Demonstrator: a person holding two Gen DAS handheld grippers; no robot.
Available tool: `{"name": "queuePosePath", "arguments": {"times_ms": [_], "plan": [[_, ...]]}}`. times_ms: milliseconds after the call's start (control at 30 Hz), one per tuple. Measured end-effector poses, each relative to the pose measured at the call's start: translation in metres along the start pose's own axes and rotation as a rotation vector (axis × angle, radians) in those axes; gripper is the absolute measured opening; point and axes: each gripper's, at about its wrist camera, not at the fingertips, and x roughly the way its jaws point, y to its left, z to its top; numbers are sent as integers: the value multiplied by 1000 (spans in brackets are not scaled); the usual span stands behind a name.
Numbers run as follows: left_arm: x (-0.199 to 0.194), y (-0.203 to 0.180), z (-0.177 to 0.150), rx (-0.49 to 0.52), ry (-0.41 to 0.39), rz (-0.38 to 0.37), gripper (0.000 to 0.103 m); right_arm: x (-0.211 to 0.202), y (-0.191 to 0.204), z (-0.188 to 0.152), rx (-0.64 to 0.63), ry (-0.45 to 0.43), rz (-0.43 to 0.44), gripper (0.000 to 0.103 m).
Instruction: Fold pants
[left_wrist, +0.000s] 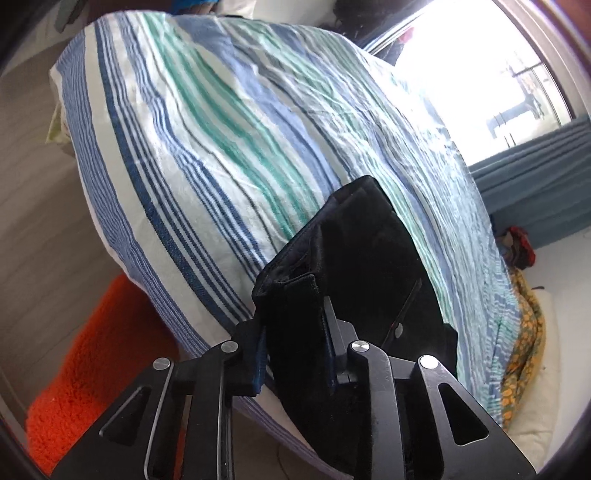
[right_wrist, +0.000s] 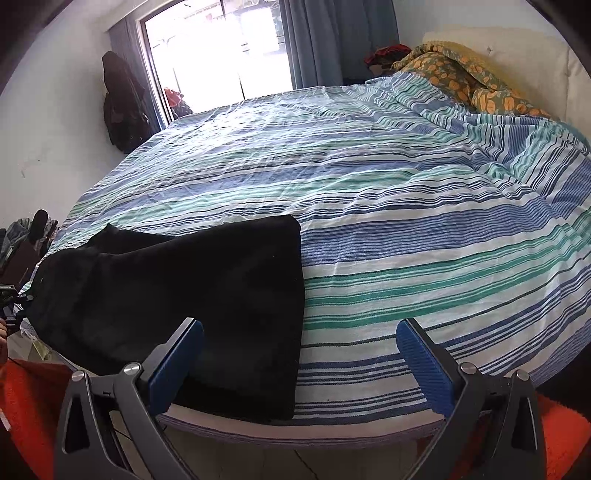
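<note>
Black pants (right_wrist: 207, 295) lie folded over on the striped bedspread (right_wrist: 406, 206) near the bed's front left edge. In the left wrist view the pants (left_wrist: 354, 258) fill the foreground, and my left gripper (left_wrist: 295, 332) is shut on their thick waistband end, fabric bunched between the fingers. My right gripper (right_wrist: 299, 354) is open and empty, hovering above the bed's front edge; its left finger (right_wrist: 177, 362) is over the pants' near edge and its right finger (right_wrist: 424, 369) is over bare bedspread. The left gripper shows faintly at the far left edge of the right wrist view (right_wrist: 9, 299).
An orange rug (left_wrist: 85, 362) lies on the floor beside the bed. A yellow floral blanket (right_wrist: 469, 81) and pillow sit at the head of the bed. A bright window (right_wrist: 214, 55) with blue curtains and a dark hanging garment (right_wrist: 122, 103) are beyond.
</note>
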Motion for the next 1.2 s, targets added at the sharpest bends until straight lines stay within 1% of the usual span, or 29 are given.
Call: {"name": "queuePosePath", "arguments": {"times_ms": [67,100,200,300,367,467,533,667,733,867,900,967,1000,1033,1067,1100,1133,1167,1200], "plan": [[-12,-21,-1,63,-27,36,22,-3,-3,2,9,-10,7,103],[-17,-31,-1,91,-39,41,21,-5,-5,2,18,-14,11,103],[-41,-72,-6,194,-72,33,21,-8,-11,3,48,-25,20,103],[-65,-127,-22,349,-96,4,21,-10,-18,5,82,-33,25,103],[-78,-167,-43,480,-104,-16,21,-11,-22,6,105,-36,26,103],[-86,-227,-87,681,-96,-44,21,-12,-28,7,135,-40,26,103],[-82,-260,-123,798,-71,-71,21,-12,-32,7,150,-42,25,103],[-57,-308,-193,942,39,-130,21,-15,-36,7,165,-50,21,103],[-38,-327,-232,1021,80,-124,21,-18,-38,7,168,-56,17,103],[6,-349,-296,1137,156,-96,21,-22,-46,6,186,-64,0,103],[21,-349,-311,1165,169,-71,22,-23,-50,5,195,-64,-3,103],[49,-342,-334,1211,212,-11,27,-23,-56,5,216,-63,-8,103],[61,-338,-343,1232,240,15,31,-23,-59,4,226,-63,-12,103],[69,-333,-350,1248,259,32,37,-23,-61,3,233,-62,-16,103],[69,-331,-354,1254,258,36,40,-24,-64,3,238,-61,-19,103],[63,-330,-354,1250,254,22,47,-24,-66,2,241,-61,-21,103],[54,-329,-351,1241,265,-11,57,-25,-67,1,245,-62,-21,103],[44,-329,-346,1228,283,-49,60,-26,-70,0,250,-65,-18,103],[33,-329,-340,1217,278,-77,61,-27,-72,0,256,-70,-15,103]]}}
